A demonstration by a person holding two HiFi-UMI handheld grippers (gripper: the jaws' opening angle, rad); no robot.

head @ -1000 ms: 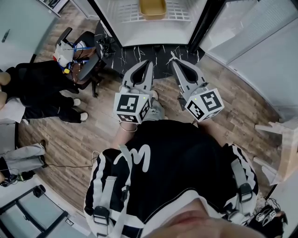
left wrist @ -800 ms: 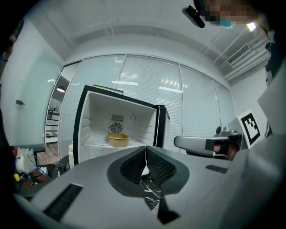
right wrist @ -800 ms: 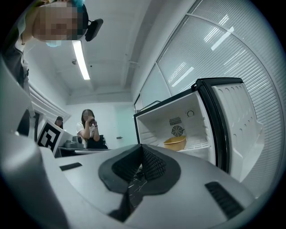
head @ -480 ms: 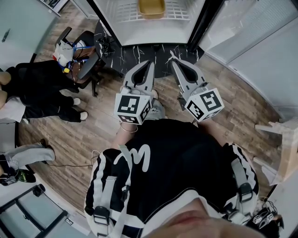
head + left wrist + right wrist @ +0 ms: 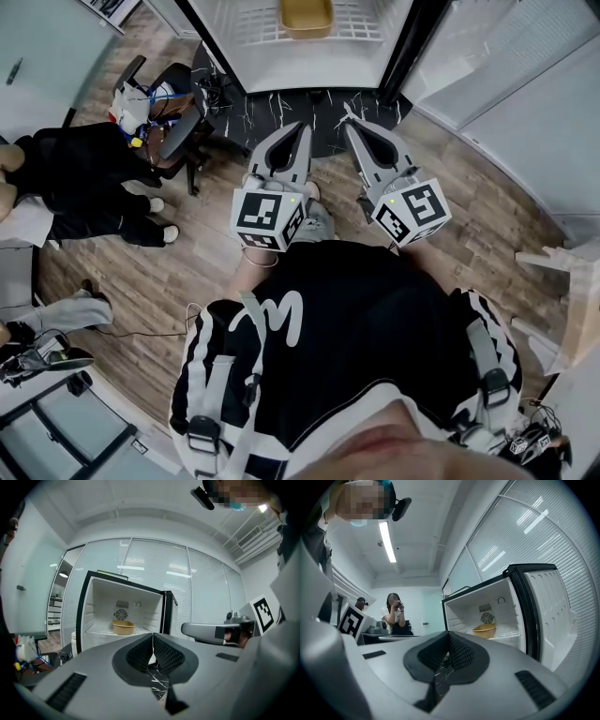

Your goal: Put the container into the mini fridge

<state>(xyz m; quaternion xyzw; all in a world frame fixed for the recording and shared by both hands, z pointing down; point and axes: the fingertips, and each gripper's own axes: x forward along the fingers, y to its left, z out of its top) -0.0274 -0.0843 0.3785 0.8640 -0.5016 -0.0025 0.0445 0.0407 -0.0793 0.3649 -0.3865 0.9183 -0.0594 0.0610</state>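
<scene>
The tan container [image 5: 307,16] sits on the wire shelf inside the open white mini fridge [image 5: 309,77]; it also shows in the left gripper view [image 5: 123,627] and the right gripper view [image 5: 484,630]. The fridge door [image 5: 548,611] stands swung wide to the right. Both grippers are held side by side in front of my chest, pointing at the fridge and well short of it. My left gripper [image 5: 301,126] [image 5: 152,643] is shut with nothing in it. My right gripper [image 5: 349,121] [image 5: 449,641] is shut and empty too.
A black marbled mat [image 5: 281,117] lies before the fridge on the wood floor. At the left are an office chair [image 5: 164,117] with cables and a seated person in black [image 5: 75,178]. Pale wooden furniture [image 5: 574,300] stands at the right. Another person [image 5: 396,613] sits at a table.
Both grippers have stayed put. Only a person's leg and foot at the lower left have shifted.
</scene>
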